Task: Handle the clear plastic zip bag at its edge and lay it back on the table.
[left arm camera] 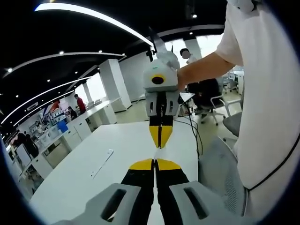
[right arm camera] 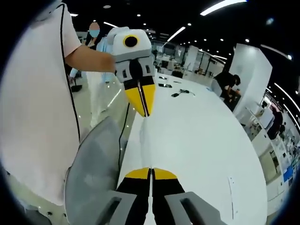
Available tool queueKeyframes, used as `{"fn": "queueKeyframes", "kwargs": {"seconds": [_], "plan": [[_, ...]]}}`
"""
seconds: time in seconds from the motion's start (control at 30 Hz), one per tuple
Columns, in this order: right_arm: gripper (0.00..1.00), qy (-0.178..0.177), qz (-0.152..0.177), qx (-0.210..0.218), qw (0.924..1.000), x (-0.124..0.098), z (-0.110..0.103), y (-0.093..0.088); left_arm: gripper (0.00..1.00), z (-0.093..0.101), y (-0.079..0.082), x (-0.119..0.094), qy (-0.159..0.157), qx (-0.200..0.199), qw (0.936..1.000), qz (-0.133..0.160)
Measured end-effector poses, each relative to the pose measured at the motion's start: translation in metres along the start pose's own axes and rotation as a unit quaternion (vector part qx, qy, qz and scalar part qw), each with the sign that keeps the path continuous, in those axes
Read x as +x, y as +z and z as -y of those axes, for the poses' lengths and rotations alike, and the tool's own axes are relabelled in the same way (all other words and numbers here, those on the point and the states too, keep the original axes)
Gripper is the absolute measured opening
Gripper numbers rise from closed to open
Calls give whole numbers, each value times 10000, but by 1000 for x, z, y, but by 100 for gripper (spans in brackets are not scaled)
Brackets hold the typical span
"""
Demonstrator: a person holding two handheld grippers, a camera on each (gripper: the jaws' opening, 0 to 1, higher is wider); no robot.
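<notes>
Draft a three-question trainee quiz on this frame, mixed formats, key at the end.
1. True or false: the left gripper's tongs are shut.
2. Relative to the white table, the clear plastic zip bag is: A) lying flat on it; B) held above it between both grippers; C) hanging from one gripper alone.
3. Fill in: the right gripper's tongs grip the bag at its ____.
Key: 1 true; 2 B; 3 edge.

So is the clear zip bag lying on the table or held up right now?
Held up: the bag is stretched edge-on between left gripper and right gripper, both shut on its edges, above the white table.
</notes>
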State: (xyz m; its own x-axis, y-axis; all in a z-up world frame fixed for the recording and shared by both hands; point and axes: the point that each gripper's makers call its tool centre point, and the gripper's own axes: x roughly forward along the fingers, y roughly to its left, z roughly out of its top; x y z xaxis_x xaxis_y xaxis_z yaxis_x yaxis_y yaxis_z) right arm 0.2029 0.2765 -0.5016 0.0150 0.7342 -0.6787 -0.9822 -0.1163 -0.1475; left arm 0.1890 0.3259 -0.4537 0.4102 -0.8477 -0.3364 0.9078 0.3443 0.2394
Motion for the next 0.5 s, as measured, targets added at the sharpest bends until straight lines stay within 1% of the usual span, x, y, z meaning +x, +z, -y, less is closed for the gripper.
{"fn": "queueKeyframes", "kwargs": {"seconds": [0.23, 0.5], "plan": [[0, -81, -96, -31, 9999, -1, 2, -1, 0, 0, -4, 2, -3, -37, 10000, -89], [0, -180, -257, -43, 9995, -2, 5, -6, 0, 0, -5, 5, 3, 36, 9999, -130]]}}
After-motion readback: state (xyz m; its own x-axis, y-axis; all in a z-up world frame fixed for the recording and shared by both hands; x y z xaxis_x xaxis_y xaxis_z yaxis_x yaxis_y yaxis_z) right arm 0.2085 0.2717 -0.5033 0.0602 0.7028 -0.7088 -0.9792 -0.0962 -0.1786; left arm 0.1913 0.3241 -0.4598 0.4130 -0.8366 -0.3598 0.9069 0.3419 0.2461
